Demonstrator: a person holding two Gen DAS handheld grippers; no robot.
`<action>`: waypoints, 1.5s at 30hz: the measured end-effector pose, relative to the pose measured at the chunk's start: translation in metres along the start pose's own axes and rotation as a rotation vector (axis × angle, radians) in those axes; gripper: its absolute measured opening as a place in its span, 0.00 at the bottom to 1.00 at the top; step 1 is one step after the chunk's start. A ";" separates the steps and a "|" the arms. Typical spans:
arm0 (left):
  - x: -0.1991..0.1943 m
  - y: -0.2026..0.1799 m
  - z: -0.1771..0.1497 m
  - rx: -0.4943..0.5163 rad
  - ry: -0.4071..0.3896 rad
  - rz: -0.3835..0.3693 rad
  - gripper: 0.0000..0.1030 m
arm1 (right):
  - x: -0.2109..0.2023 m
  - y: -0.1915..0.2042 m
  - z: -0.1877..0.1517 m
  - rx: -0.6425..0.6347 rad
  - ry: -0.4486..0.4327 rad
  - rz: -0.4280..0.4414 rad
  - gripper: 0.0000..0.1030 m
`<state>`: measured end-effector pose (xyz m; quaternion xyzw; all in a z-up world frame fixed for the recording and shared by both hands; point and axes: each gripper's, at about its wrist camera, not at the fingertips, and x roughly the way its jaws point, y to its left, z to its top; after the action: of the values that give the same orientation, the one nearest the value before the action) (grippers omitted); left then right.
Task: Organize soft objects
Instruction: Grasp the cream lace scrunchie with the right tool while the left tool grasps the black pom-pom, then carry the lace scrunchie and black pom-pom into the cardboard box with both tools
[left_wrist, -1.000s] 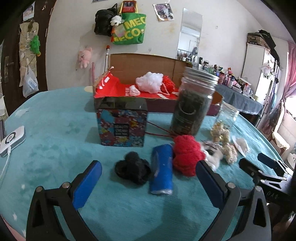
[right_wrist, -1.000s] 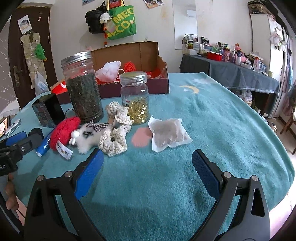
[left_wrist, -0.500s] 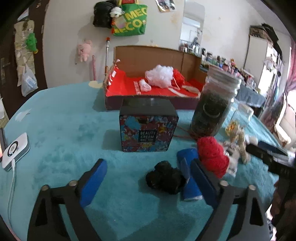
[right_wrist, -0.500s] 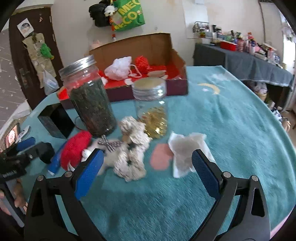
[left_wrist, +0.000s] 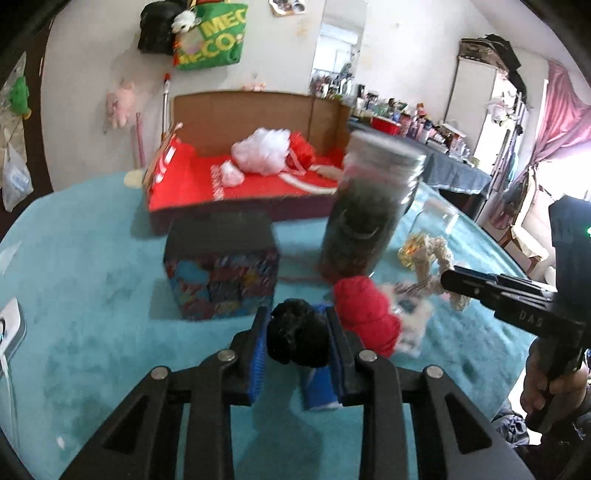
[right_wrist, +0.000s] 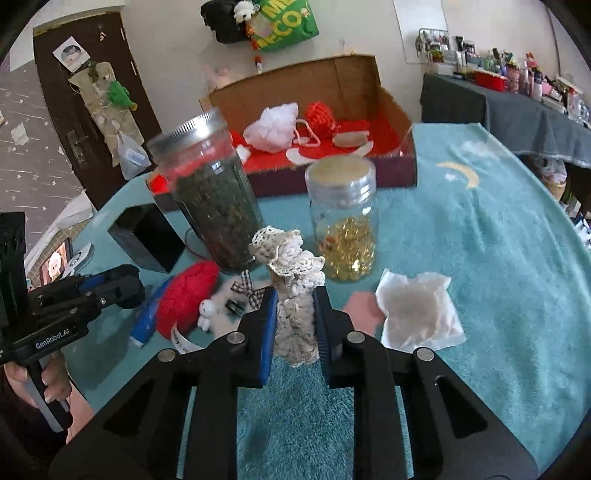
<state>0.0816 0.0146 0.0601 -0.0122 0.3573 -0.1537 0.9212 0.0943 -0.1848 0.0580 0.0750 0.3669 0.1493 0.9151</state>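
My left gripper (left_wrist: 297, 334) is shut on a black fuzzy scrunchie (left_wrist: 299, 338) just above the teal table. My right gripper (right_wrist: 294, 314) is shut on a cream lace scrunchie (right_wrist: 291, 280), lifted off the cloth. A red knitted ball (left_wrist: 365, 317) with a white plush toy (right_wrist: 221, 302) and a blue roll (left_wrist: 317, 391) lie between them. An open cardboard box (left_wrist: 258, 110) with a red lining holds a white puff (left_wrist: 264, 149) and a red puff (right_wrist: 319, 114) at the back.
A tall jar of dark leaves (right_wrist: 212, 192), a smaller jar of golden capsules (right_wrist: 343, 218) and a printed black tin (left_wrist: 221, 273) stand mid-table. A white sachet (right_wrist: 417, 310) and pink patch (right_wrist: 364, 310) lie to the right. A white device (left_wrist: 9, 328) sits left.
Both grippers moved forward and closed: the left on the black scrunchie, the right on the cream lace scrunchie, which now hangs upright between its fingers.
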 end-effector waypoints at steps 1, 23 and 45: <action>0.000 -0.003 0.003 0.007 -0.005 -0.011 0.29 | -0.004 0.000 0.001 -0.004 -0.010 -0.001 0.18; 0.025 -0.041 0.021 0.037 0.033 -0.146 0.29 | -0.002 0.014 0.007 0.008 0.021 0.150 0.18; 0.019 -0.021 0.024 -0.009 0.031 -0.119 0.29 | -0.004 0.003 0.008 0.038 0.024 0.158 0.18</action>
<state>0.1047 -0.0131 0.0685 -0.0352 0.3707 -0.2068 0.9048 0.0959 -0.1833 0.0671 0.1195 0.3736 0.2150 0.8944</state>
